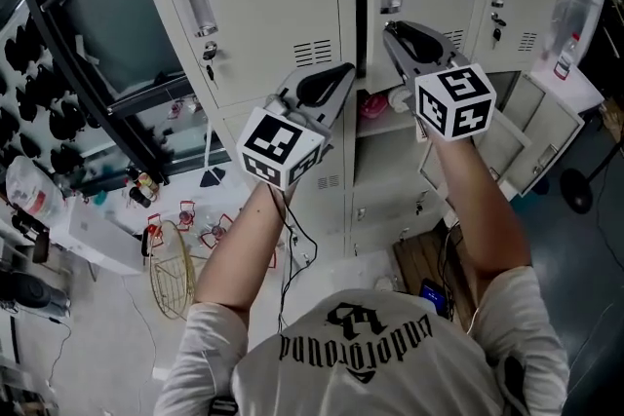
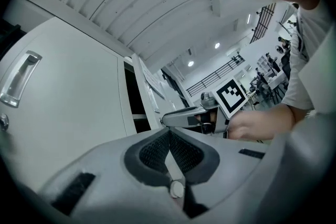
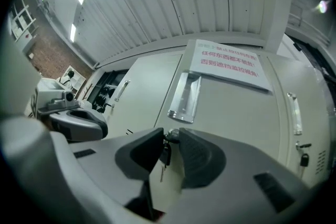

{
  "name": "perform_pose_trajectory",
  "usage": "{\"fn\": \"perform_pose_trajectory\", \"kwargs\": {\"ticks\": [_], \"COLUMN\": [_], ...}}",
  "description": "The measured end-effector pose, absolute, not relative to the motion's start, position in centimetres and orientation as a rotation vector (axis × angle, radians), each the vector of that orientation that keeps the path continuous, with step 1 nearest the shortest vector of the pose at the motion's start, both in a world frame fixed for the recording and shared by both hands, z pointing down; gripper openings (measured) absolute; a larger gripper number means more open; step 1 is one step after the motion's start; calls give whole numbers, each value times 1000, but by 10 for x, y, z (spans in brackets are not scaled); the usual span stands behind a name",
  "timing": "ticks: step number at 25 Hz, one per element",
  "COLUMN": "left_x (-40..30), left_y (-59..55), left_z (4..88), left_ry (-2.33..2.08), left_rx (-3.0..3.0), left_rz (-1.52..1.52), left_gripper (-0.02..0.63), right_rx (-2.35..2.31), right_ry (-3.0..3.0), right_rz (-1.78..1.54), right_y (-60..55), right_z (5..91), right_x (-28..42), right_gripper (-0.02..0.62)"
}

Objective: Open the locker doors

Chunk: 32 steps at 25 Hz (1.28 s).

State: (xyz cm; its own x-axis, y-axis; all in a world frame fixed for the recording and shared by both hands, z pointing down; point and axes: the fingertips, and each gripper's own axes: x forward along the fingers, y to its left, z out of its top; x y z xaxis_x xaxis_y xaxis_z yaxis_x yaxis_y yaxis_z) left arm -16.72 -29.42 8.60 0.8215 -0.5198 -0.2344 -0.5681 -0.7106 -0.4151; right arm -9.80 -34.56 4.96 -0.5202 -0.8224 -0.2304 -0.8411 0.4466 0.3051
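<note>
Lockers [image 1: 263, 5] bear red-lettered notice [image 3: 228, 63]; right hand-held gripper [image 3: 171, 134] grips key [image 3: 165, 155], left hand-held gripper [image 2: 169, 139] clenched.

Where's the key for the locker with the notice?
In the right gripper view, the key sits in the lock below the handle, between the right tongs.

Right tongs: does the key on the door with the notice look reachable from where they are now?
Likely yes. The key hangs right between the tips of the right tongs, and nothing blocks it. Whether the pads already pinch it is unclear.
</note>
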Motion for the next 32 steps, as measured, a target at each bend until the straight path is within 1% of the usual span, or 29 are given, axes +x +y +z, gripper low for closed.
{"fn": "perform_pose_trajectory", "kwargs": {"ticks": [13, 21, 32], "left_x": [-117, -55, 43], "left_y": [-266, -260, -232], "left_z": [87, 94, 100], "left_ry": [773, 827, 900], "left_rx": [-2550, -2563, -2546], "left_rz": [161, 160, 154], "left_gripper": [8, 8, 8], "right_rx": [-1456, -1304, -1202], "right_ry": [2650, 2702, 2721], "right_rz": [635, 623, 542], "right_y": [-277, -243, -225], "right_z": [50, 49, 49], "right_x": [-41, 14, 123], "right_gripper": [101, 106, 115]}}
